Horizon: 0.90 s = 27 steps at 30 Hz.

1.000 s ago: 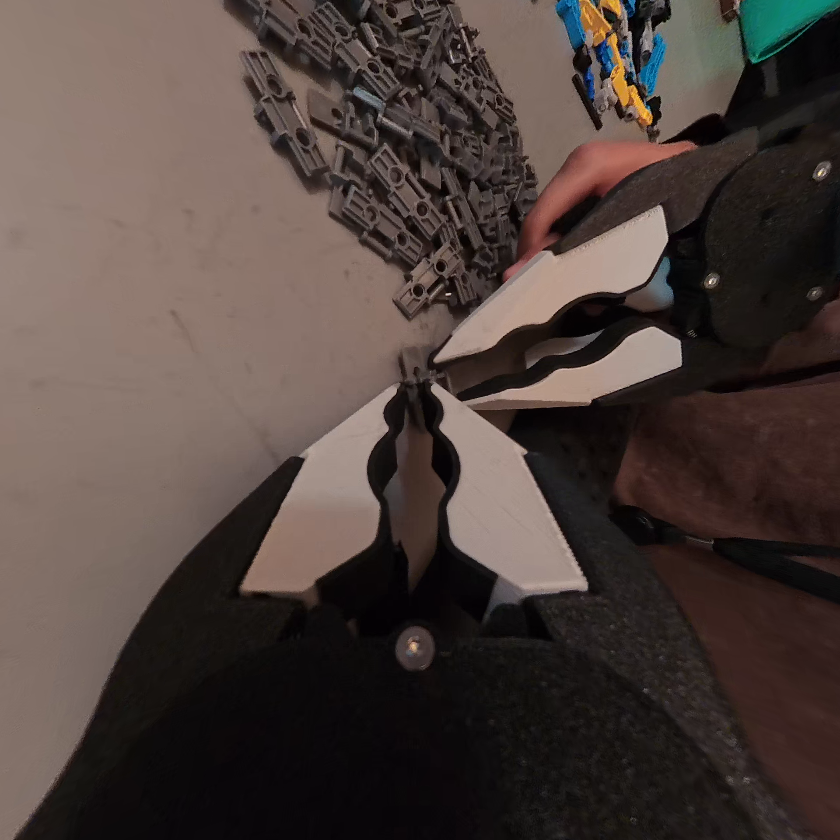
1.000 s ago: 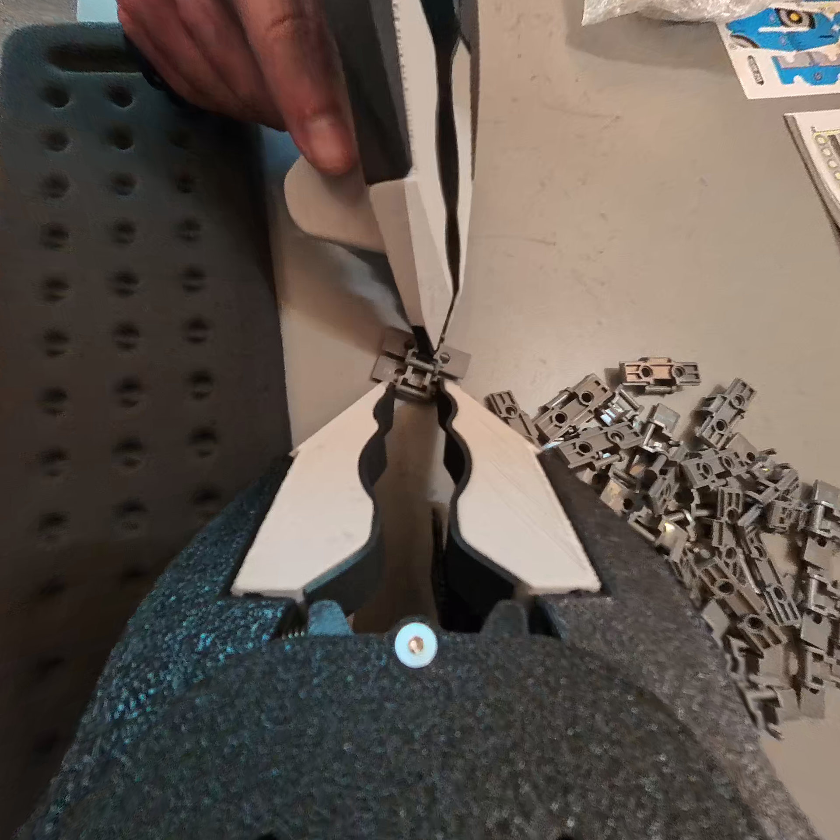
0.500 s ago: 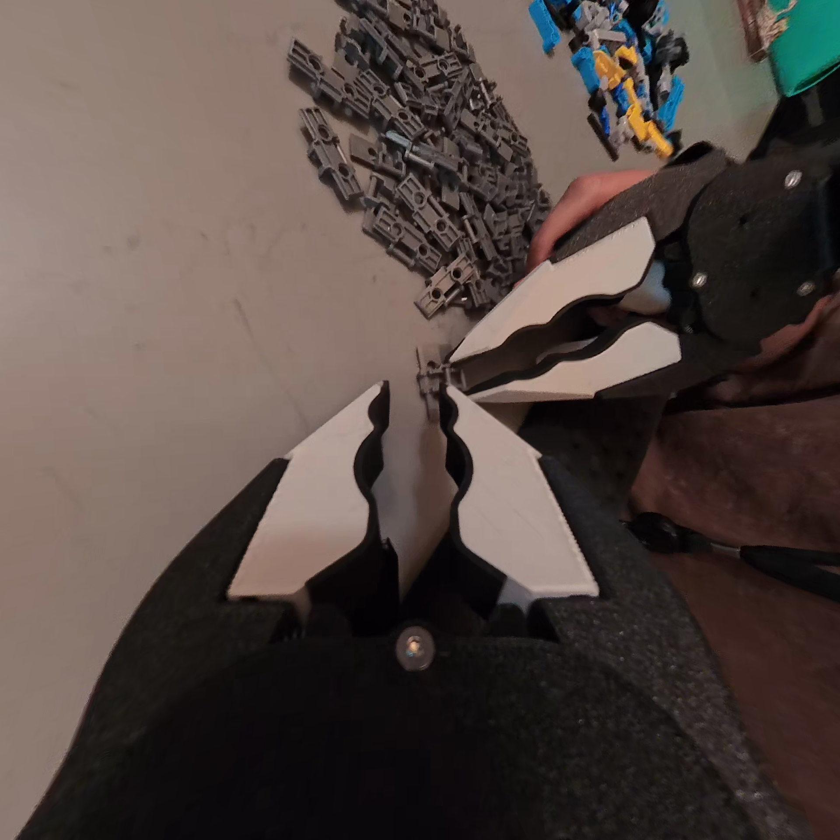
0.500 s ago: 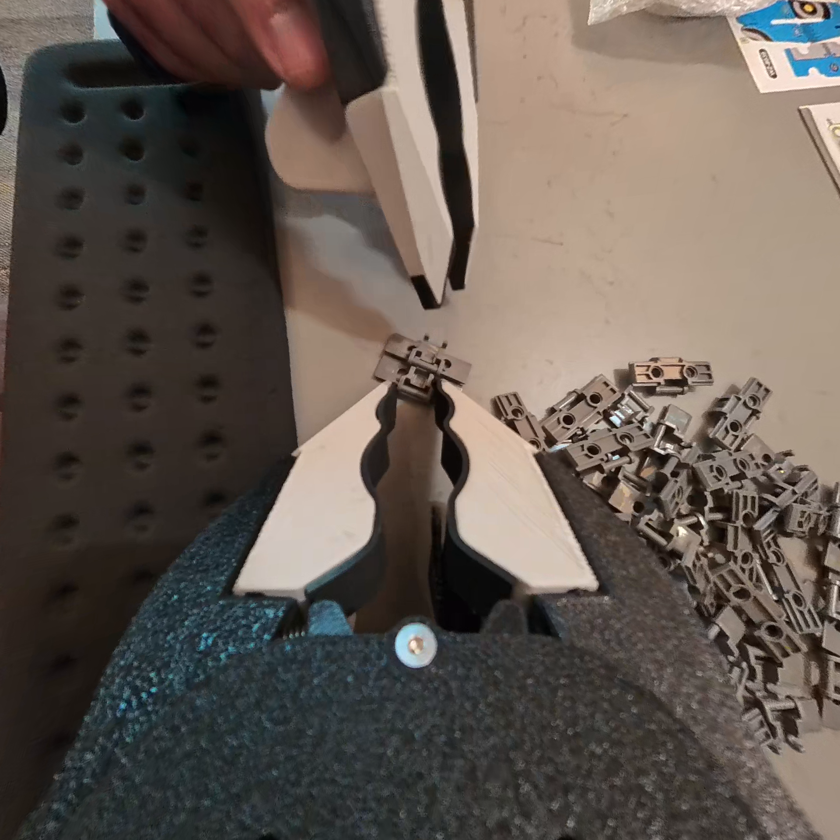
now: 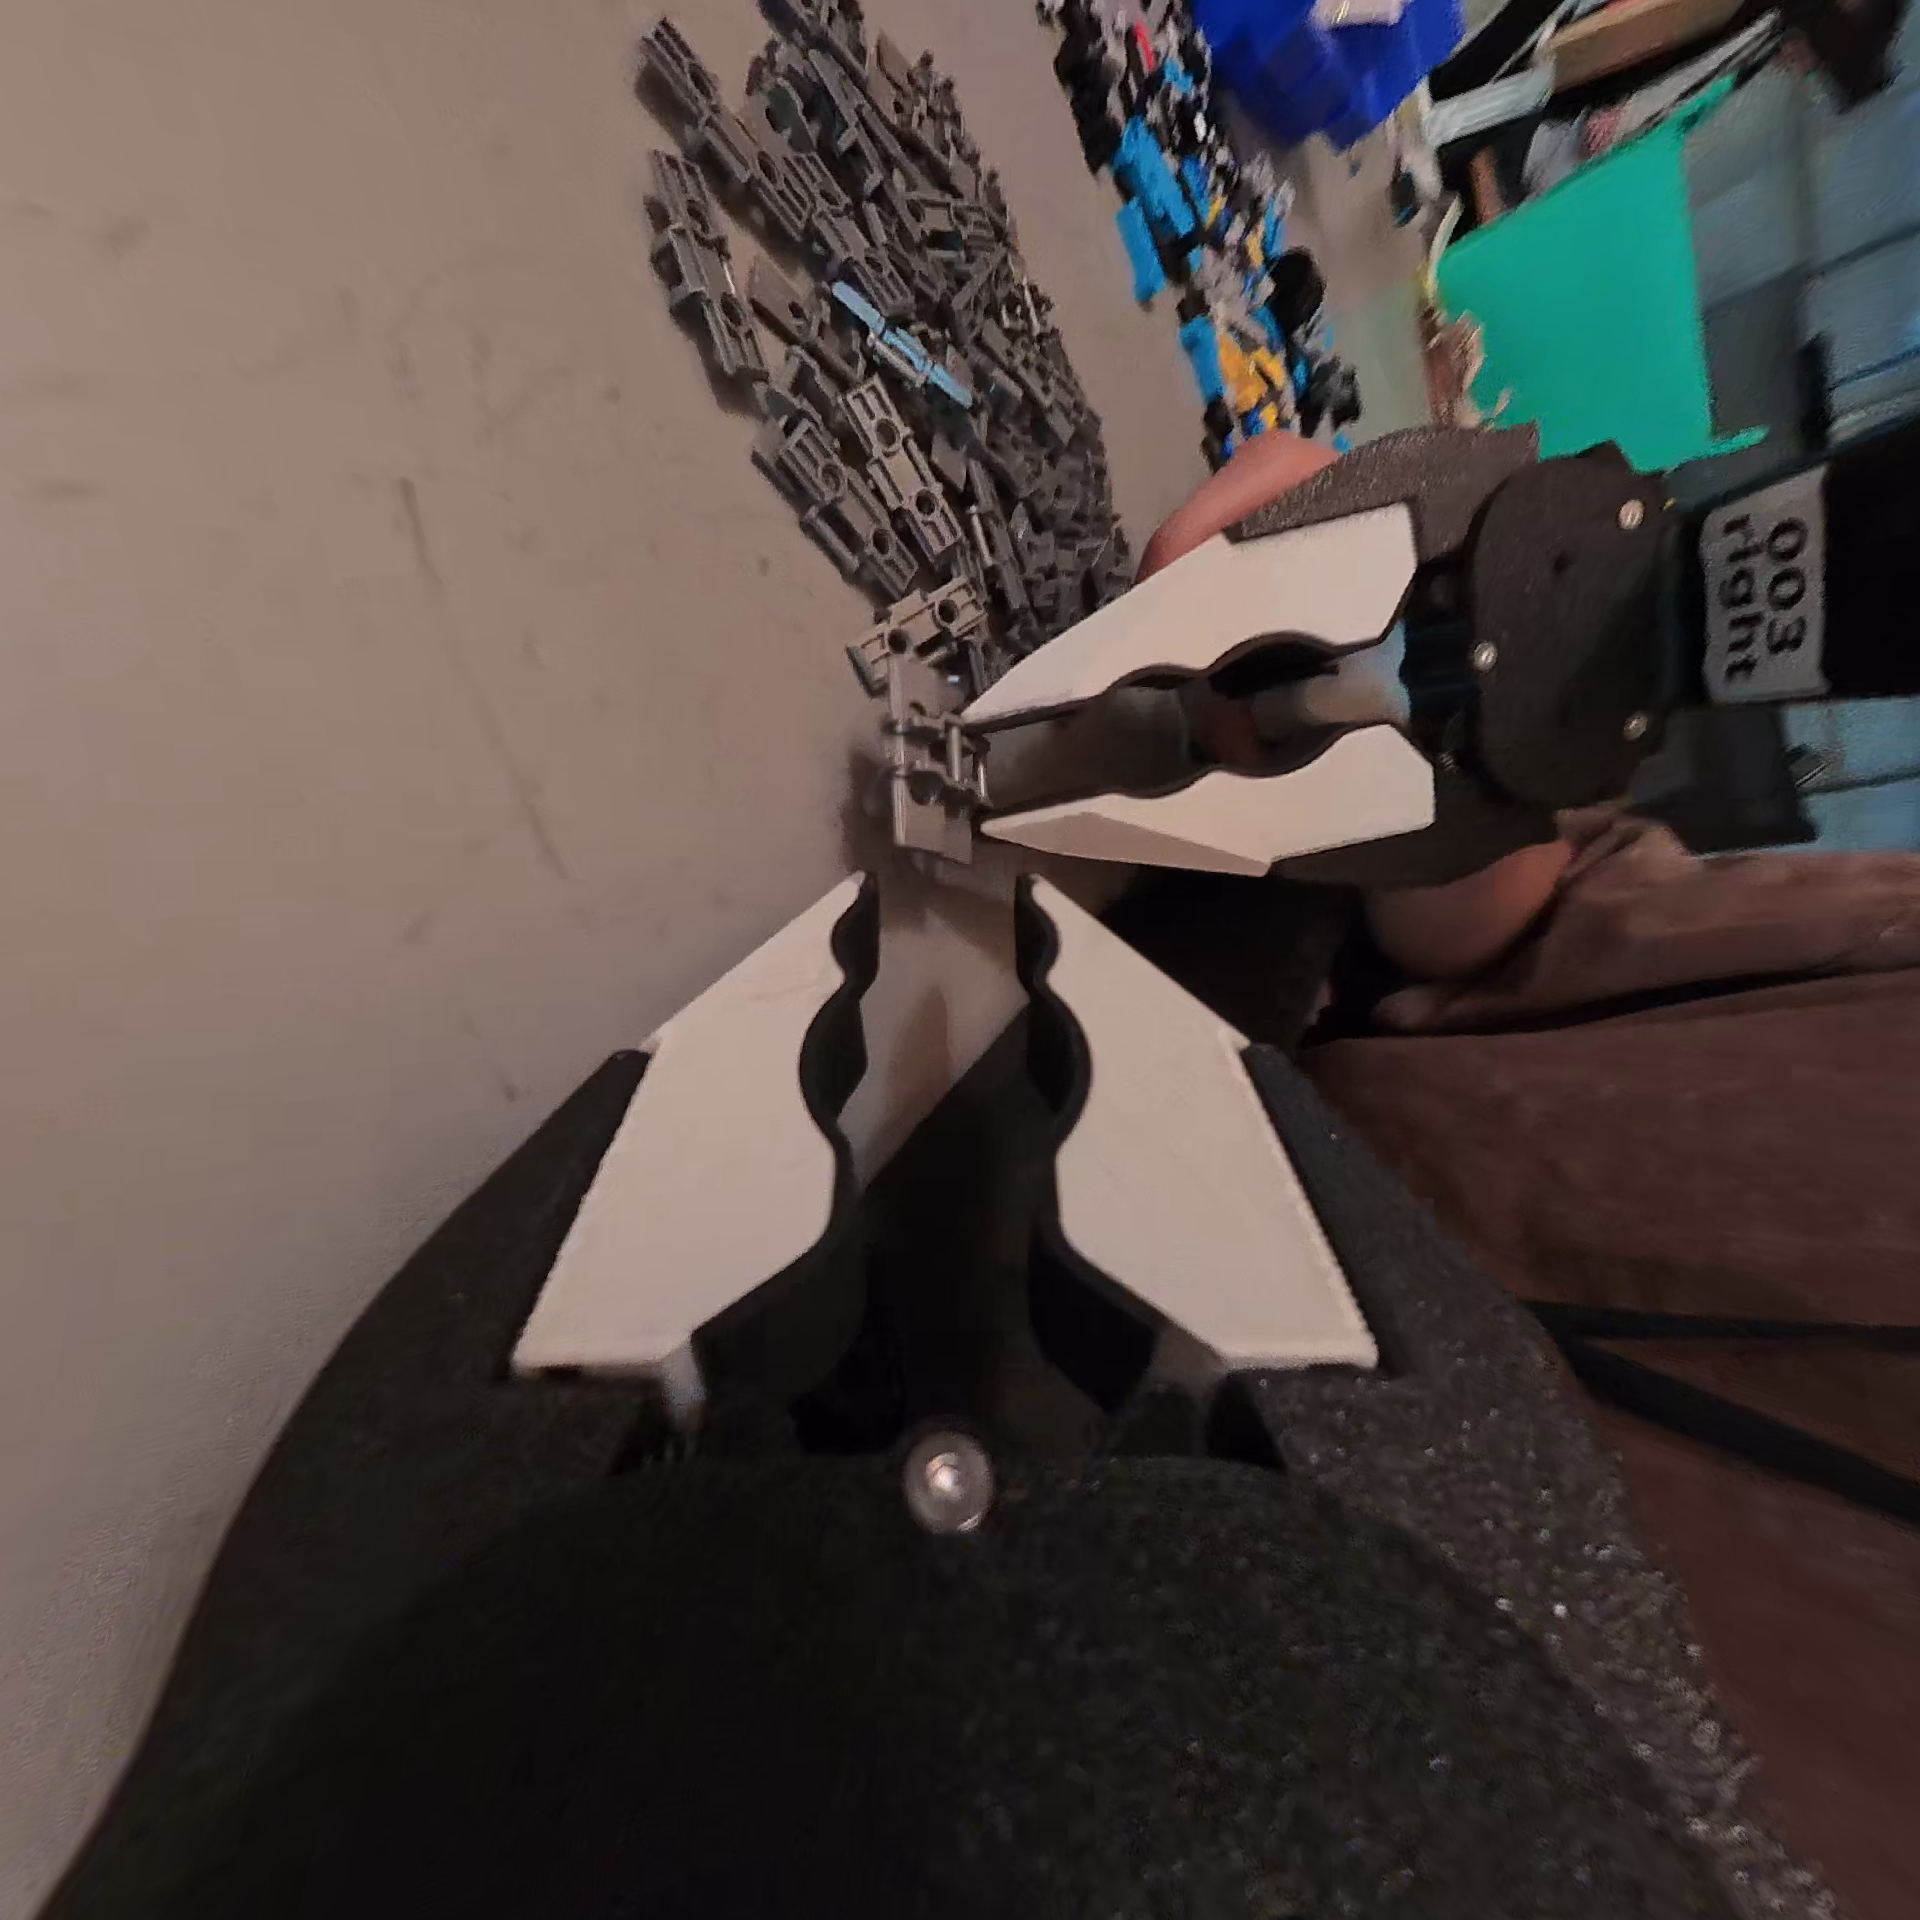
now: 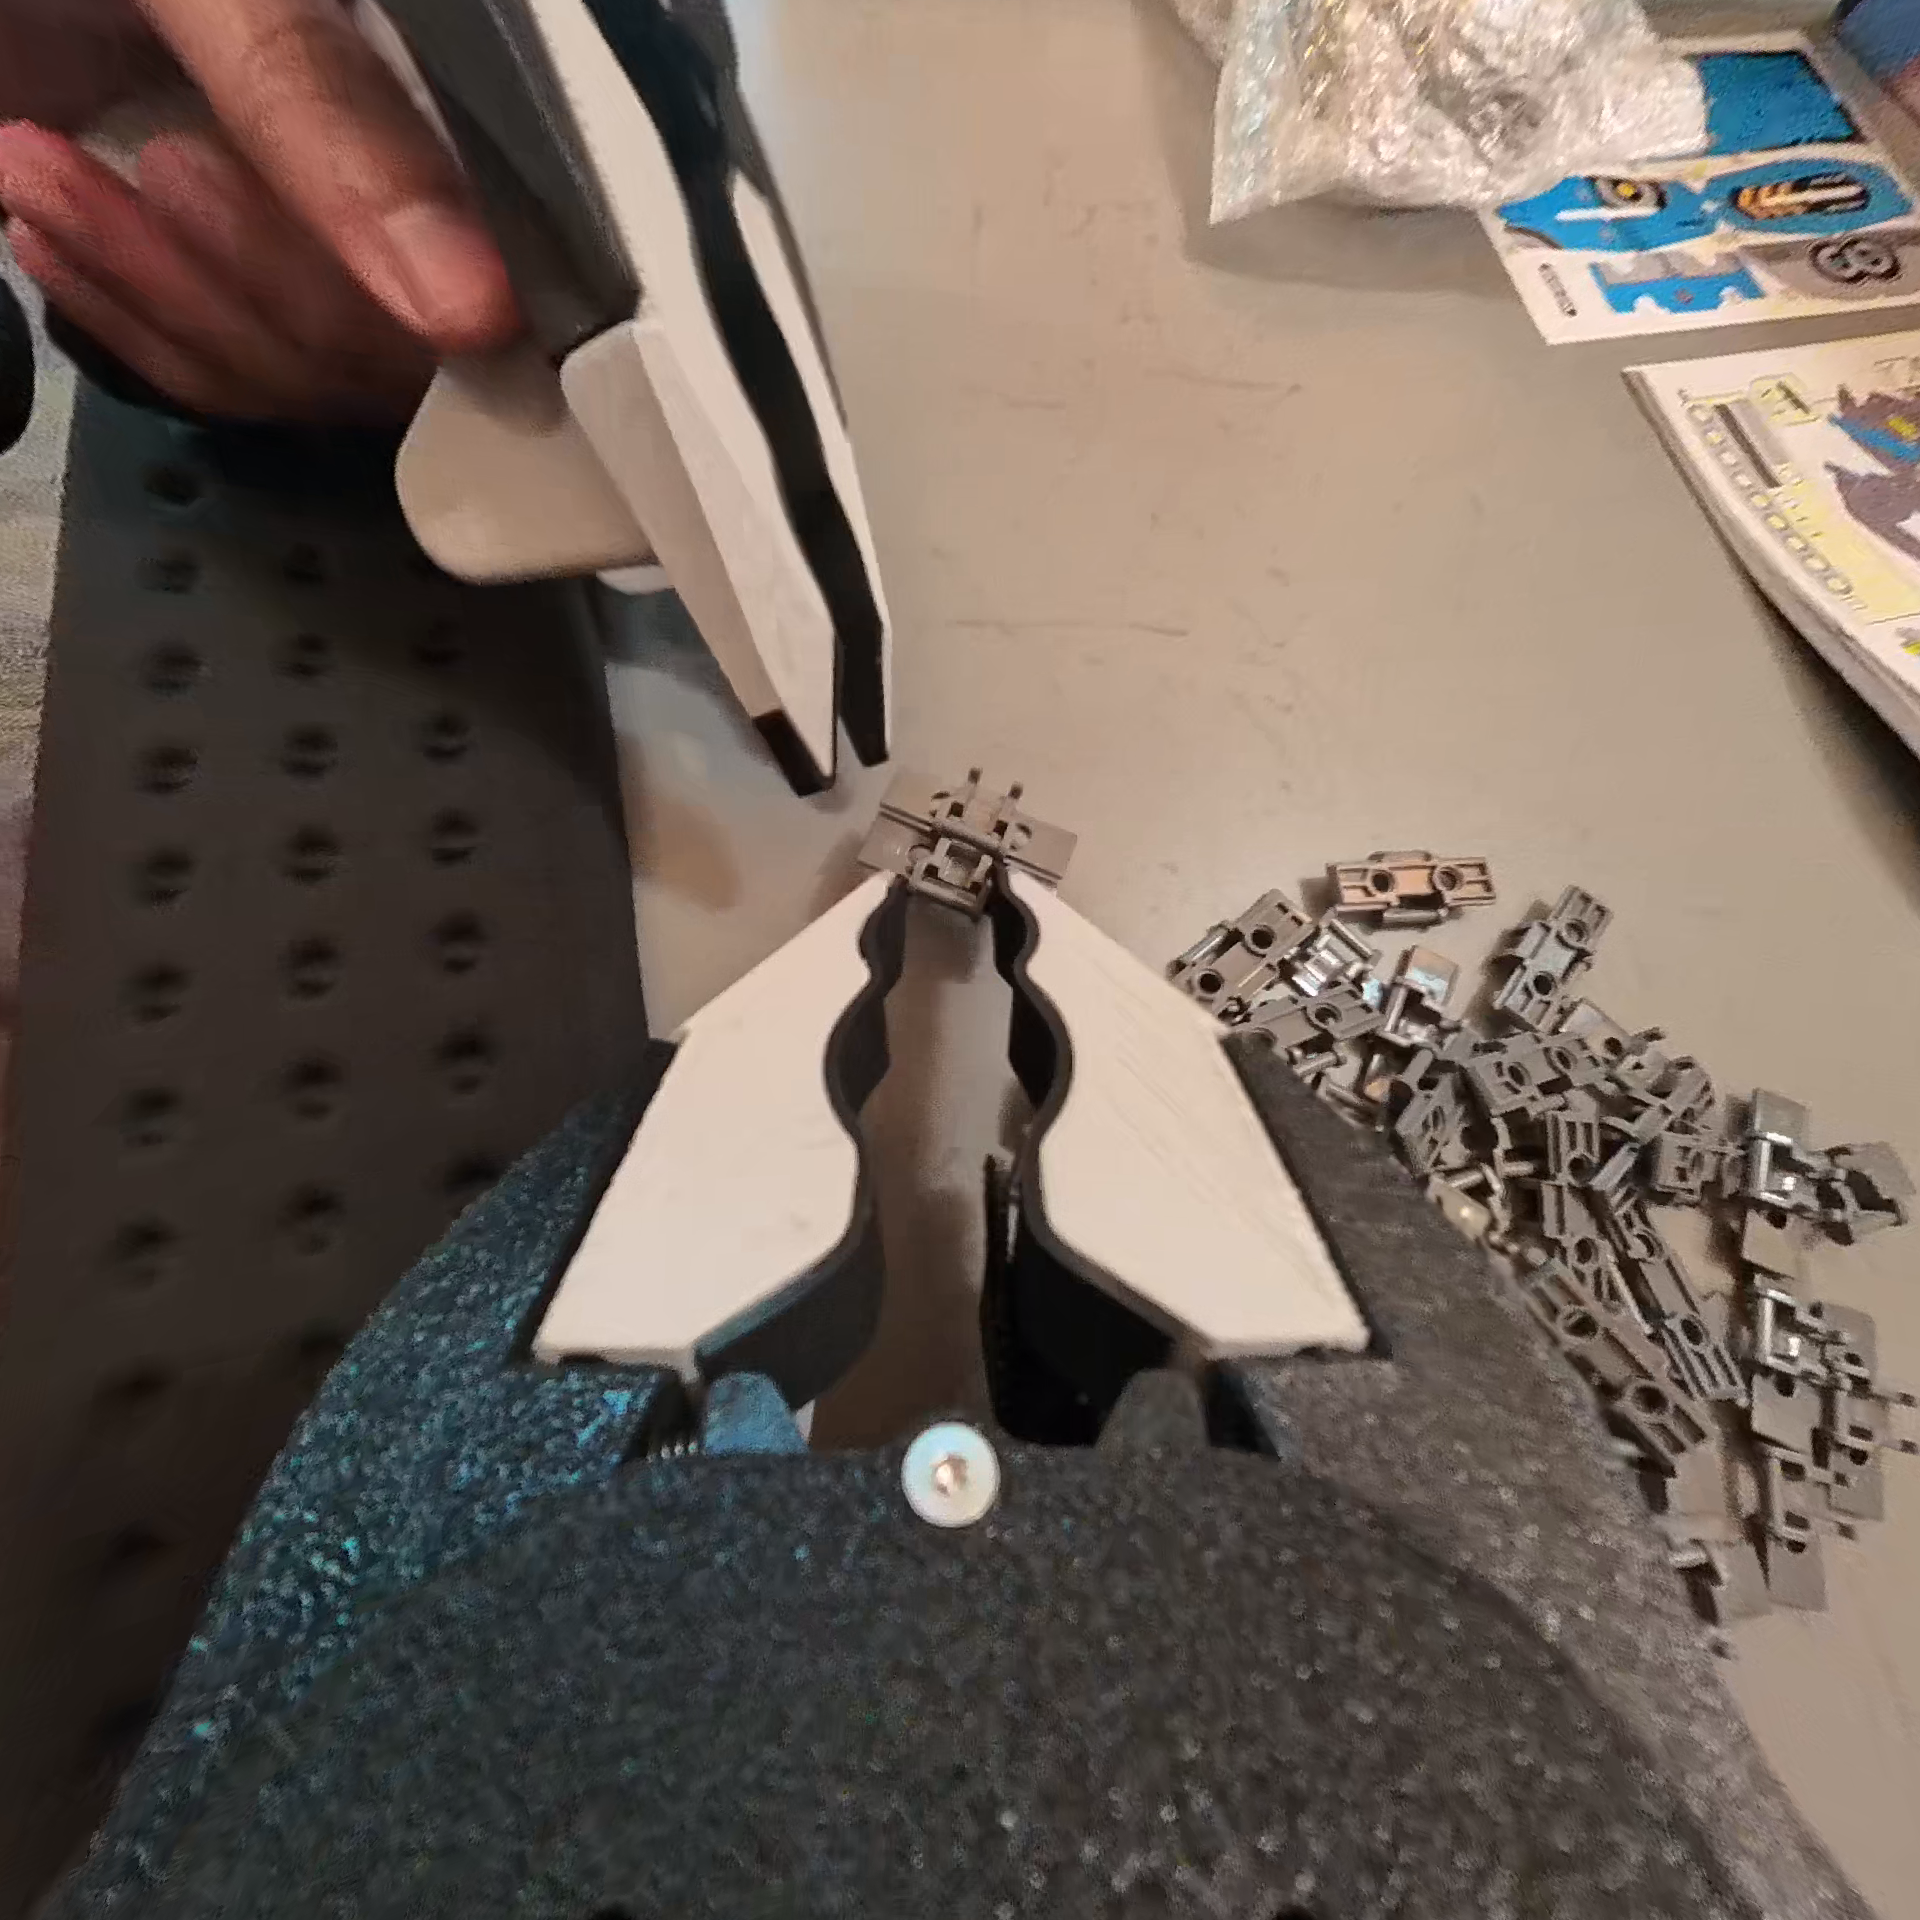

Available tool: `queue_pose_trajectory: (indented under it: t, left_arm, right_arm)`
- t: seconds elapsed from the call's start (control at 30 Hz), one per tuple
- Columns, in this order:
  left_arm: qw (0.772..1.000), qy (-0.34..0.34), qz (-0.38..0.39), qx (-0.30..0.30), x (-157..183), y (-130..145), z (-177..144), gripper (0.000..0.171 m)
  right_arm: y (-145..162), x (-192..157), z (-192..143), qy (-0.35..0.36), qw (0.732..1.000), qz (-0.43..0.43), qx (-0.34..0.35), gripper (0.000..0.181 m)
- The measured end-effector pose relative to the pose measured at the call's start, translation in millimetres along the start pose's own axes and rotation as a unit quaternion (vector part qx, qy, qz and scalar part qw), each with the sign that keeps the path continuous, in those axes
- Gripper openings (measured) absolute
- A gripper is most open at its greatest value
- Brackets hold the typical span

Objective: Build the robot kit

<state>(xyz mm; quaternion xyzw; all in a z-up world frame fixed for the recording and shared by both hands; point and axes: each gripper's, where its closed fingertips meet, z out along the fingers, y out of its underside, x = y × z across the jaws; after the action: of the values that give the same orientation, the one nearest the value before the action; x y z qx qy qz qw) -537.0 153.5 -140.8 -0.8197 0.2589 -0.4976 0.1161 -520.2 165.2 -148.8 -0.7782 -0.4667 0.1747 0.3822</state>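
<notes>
Grey joined links (image 6: pixel 968 852) sit clamped in right claw (image 6: pixel 951 894); left claw (image 5: pixel 940 883) apart.

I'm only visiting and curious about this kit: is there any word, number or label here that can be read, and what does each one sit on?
I don't copy out writing; here is only where it stands.
Dark tag on the body of the right gripper, which is shut on a grey link piece: light raised characters, legible.
Sticker sheet, blue and white: print too small to read.
Booklet: print blurred.
</notes>
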Motion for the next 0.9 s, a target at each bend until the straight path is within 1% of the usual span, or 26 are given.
queue_pose_trajectory:
  t: [0.17,0.3,0.37,0.47,0.53,0.7,0.73,0.8,0.9]
  left_arm:
    - [0.996,0.048,-0.052,0.056,11.6,-15.0,-4.2,0.026]
    - [0.986,0.082,-0.092,0.108,15.1,-31.0,-9.7,0.026]
    - [0.982,0.099,-0.104,0.124,18.3,-35.8,-11.8,0.026]
    - [0.978,0.118,-0.115,0.125,23.8,-36.7,-9.4,0.029]
    - [0.979,0.116,-0.119,0.12,23.3,-36.1,-6.4,0.03]
    - [0.978,0.13,-0.129,0.104,24.5,-34.4,-3.5,0.028]
    - [0.977,0.136,-0.13,0.098,26.1,-33.6,-3.0,0.025]
    - [0.977,0.145,-0.126,0.09,29.0,-31.5,-2.5,0.009]
    - [0.978,0.144,-0.118,0.09,30.0,-31.1,-2.8,0.009]
  right_arm:
    - [-14.2,8.6,-9.7,0.022,0.999,0.005,0.037,0.017]
    - [-23.4,13.3,-16.5,0.044,0.997,-0.005,0.06,0.016]
    - [-25.7,13.7,-18.2,0.052,0.996,-0.012,0.065,0.017]
    - [-28.2,11.7,-19.1,0.057,0.996,-0.024,0.069,0.016]
    - [-29.9,9.7,-19.4,0.06,0.995,-0.033,0.071,0.016]
    - [-33.1,4.3,-20.5,0.065,0.993,-0.058,0.074,0.017]
    - [-33.7,3.1,-20.7,0.065,0.993,-0.063,0.075,0.016]
    - [-34.4,0.5,-20.7,0.064,0.992,-0.073,0.076,0.017]
    - [-35.2,0.1,-21.7,0.068,0.991,-0.084,0.079,0.017]
